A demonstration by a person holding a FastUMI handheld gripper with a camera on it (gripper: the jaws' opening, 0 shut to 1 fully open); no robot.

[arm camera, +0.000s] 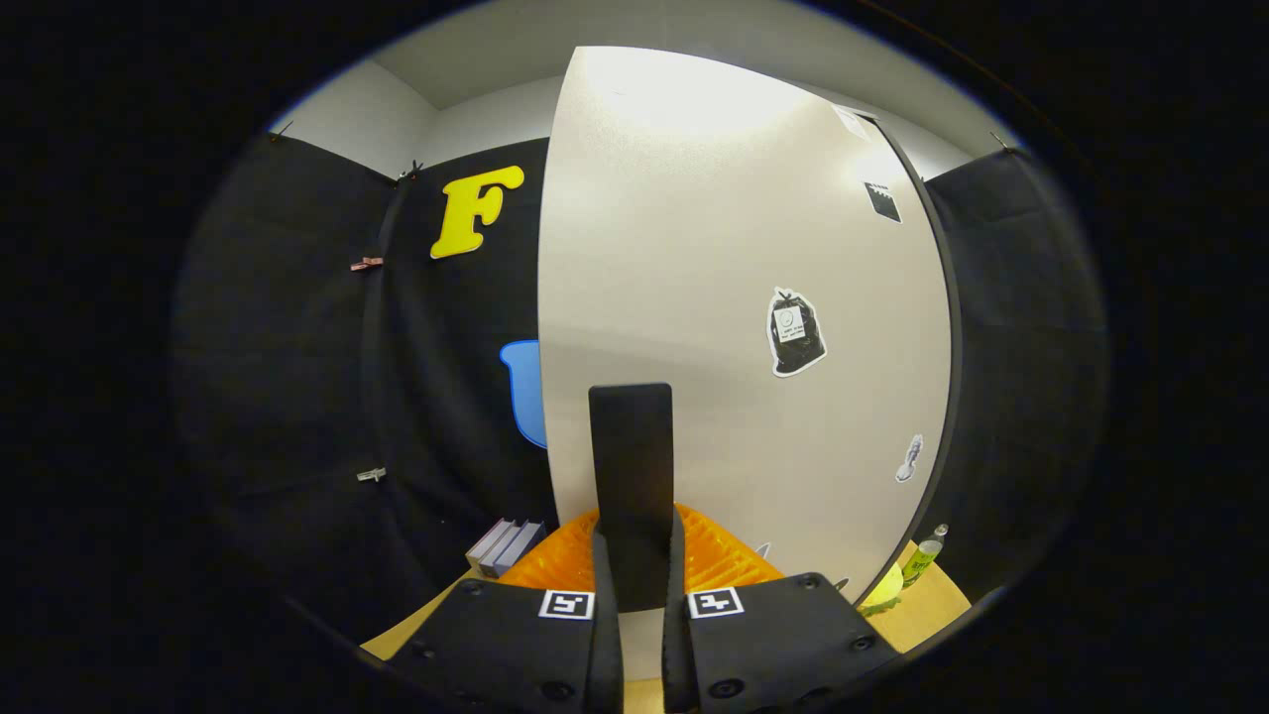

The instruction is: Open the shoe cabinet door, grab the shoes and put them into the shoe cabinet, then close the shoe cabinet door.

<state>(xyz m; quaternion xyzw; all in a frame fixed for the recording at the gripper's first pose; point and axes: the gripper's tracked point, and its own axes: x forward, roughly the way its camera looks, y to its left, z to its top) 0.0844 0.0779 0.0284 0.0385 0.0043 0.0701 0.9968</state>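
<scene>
The gripper has its two fingers pinching one dark handle tab on the pale shoe cabinet door, right ahead. Three stickers, possibly more, dot that door. One orange ribbed item sits just beyond the fingers, two books and one green bottle on the worktop.

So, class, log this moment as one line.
phase: door handling | tongs: shut on handle | door: just ahead | basket: orange, beyond handle
</scene>
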